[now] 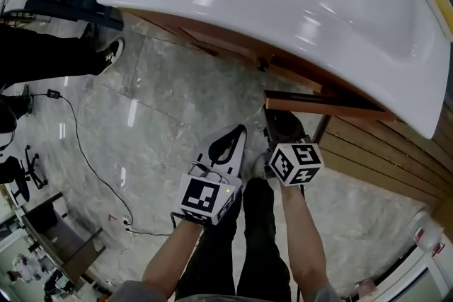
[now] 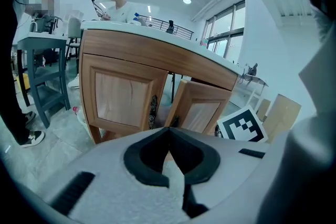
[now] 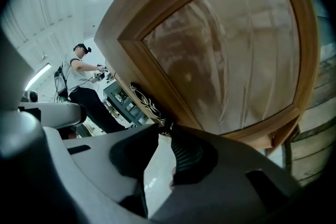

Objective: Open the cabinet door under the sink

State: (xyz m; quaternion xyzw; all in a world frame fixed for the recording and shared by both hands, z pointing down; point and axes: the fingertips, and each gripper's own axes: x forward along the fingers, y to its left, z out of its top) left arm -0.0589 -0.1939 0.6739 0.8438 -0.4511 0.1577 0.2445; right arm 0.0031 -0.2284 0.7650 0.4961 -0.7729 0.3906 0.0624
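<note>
The right gripper has its jaws closed on the lower end of the dark ornate handle of the cabinet door. In the head view this cabinet door stands partly open, and its top edge comes out from under the white sink. The right gripper is at its free edge.

The left gripper hangs over the grey marble floor, just beside the right one, and touches nothing. In its own view the left gripper has the jaws together, with nothing between them. Behind them the neighbouring door of the wooden cabinet is closed, and the cabinet door next to it is ajar.
</note>
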